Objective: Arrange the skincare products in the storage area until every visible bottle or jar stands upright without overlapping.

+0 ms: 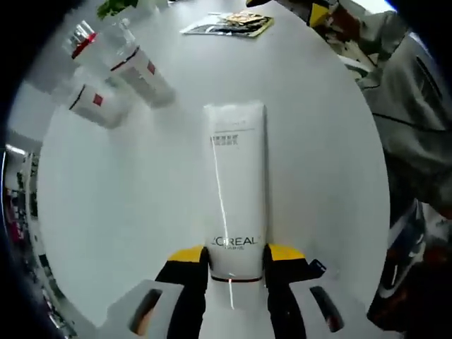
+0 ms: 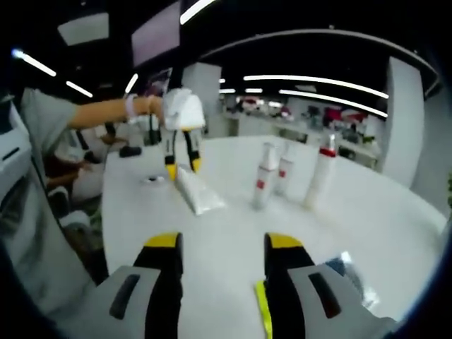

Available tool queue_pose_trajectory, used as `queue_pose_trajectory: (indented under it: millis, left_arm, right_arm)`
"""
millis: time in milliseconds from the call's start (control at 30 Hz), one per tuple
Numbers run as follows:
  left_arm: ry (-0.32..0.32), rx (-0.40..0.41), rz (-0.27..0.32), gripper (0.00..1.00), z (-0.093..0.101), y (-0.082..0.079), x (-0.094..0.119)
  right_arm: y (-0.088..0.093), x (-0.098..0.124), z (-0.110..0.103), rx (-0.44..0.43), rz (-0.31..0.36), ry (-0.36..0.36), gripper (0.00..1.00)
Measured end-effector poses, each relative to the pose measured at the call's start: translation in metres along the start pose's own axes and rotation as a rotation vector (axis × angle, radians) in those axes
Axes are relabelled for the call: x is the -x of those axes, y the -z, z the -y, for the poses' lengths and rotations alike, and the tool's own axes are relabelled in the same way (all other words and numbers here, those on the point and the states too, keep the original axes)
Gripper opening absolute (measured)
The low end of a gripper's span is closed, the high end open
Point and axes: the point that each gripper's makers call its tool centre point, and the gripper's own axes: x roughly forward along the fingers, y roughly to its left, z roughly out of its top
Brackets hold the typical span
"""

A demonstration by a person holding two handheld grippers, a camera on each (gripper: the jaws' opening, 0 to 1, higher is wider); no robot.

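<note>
A white L'Oreal tube (image 1: 235,191) lies lengthwise along the white table (image 1: 127,212). My left gripper (image 1: 236,254) is shut on the tube's near end, yellow-tipped jaws on both sides. In the right gripper view a hand holds that left gripper (image 2: 181,166) tilted down onto the tube (image 2: 199,192), whose far end rests on the table (image 2: 233,233). Three clear bottles with red and white labels stand upright close together (image 2: 265,176) (image 2: 286,168) (image 2: 321,173). In the left gripper view they sit at the upper left (image 1: 138,67) (image 1: 95,102) (image 1: 81,39). My right gripper (image 2: 222,244) hovers open over bare table, holding nothing.
A flat printed packet (image 1: 229,25) lies at the table's far edge, beyond the tube. Another flat packet (image 2: 346,272) lies just right of my right gripper. A person's grey sleeve (image 1: 417,120) borders the table's right side. The table rim (image 2: 106,212) curves on the left.
</note>
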Motion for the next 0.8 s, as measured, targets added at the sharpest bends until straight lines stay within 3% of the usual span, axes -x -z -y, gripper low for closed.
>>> queue_pose_trajectory:
  millis: [167,200,233,400,600,633,800]
  left_arm:
    - [0.003,-0.031,-0.049,0.35,-0.002,-0.001,0.000]
    - [0.044,-0.038,-0.064,0.33,0.004,0.000,0.000]
    - [0.013,-0.054,-0.071,0.32,0.001,-0.002,0.000]
    - [0.021,-0.056,-0.058,0.27,0.002,0.000,0.001]
    - [0.034,0.077,0.134,0.25,0.006,-0.007,0.009]
    - [0.006,0.093,0.204,0.25,0.003,-0.010,0.014]
    - [0.003,0.190,0.433,0.25,0.002,-0.018,0.036]
  right_arm:
    - [0.003,-0.003,-0.001,-0.011,0.001,-0.004,0.43]
    - [0.004,-0.003,-0.001,-0.016,0.004,-0.005,0.43]
    - [0.005,-0.004,-0.001,-0.018,0.004,-0.007,0.43]
    - [0.007,-0.008,-0.002,-0.023,-0.004,-0.011,0.42]
    - [-0.001,-0.007,-0.004,-0.022,0.016,-0.010,0.41]
    - [-0.003,-0.008,-0.004,-0.022,0.020,-0.009,0.40]
    - [-0.009,-0.014,-0.010,-0.013,0.027,-0.025,0.40]
